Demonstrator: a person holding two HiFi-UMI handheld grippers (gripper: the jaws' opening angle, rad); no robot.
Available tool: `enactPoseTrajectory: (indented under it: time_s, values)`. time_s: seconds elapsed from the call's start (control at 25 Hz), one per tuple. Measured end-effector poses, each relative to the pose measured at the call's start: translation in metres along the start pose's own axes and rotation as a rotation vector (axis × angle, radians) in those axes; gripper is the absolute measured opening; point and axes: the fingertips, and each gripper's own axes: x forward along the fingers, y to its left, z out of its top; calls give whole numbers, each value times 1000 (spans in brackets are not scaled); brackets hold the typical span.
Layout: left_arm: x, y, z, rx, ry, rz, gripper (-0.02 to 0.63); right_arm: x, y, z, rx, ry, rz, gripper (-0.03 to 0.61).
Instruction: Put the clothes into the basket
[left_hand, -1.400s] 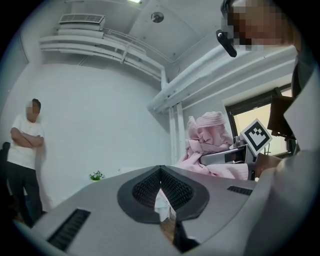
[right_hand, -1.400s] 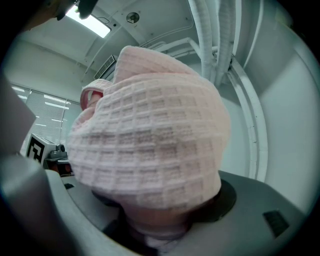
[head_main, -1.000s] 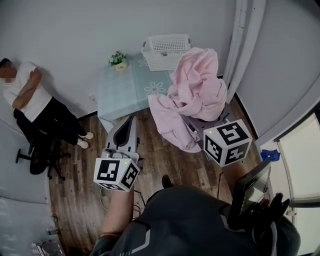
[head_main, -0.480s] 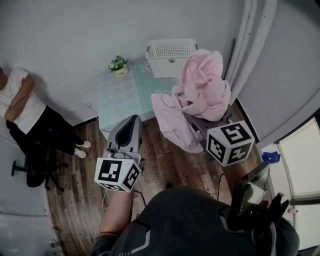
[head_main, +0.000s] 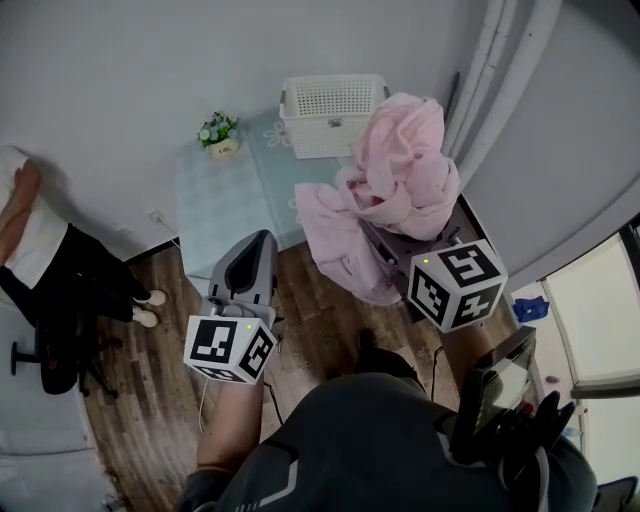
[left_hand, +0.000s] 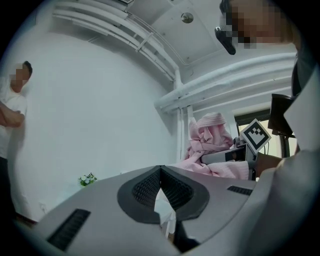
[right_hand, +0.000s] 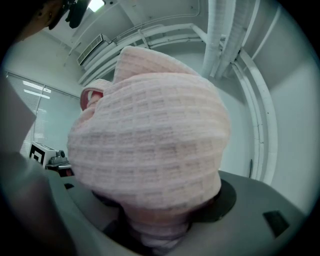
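Note:
A big pink waffle-knit garment (head_main: 400, 170) hangs bunched over my right gripper (head_main: 385, 235), which is shut on it; the cloth hides the jaw tips. In the right gripper view the garment (right_hand: 150, 150) fills the frame, pinched between the jaws of that gripper (right_hand: 160, 220). The white slatted basket (head_main: 333, 115) stands at the far end of the table (head_main: 225, 210), just left of the raised garment. My left gripper (head_main: 262, 242) is held over the table's near edge, shut with nothing in it (left_hand: 161, 187). The left gripper view also shows the pink garment (left_hand: 212, 132).
A small pot of flowers (head_main: 218, 132) sits on the table's far left corner. A person (head_main: 40, 250) sits on a chair at the left edge. Curtains and a pipe (head_main: 480, 70) run down the right wall. A dark screen (head_main: 495, 385) is by my right side.
The head view has swung, so the seated person has slid toward the left edge. Both grippers keep their places, and the pink garment stays in the right one.

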Motion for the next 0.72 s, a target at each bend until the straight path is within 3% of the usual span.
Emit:
enactPoseTrajectory:
  time_s: [0.72]
  values:
    - [150,39,10,28,12,28,9,109,-102,20,48,-10,43,357]
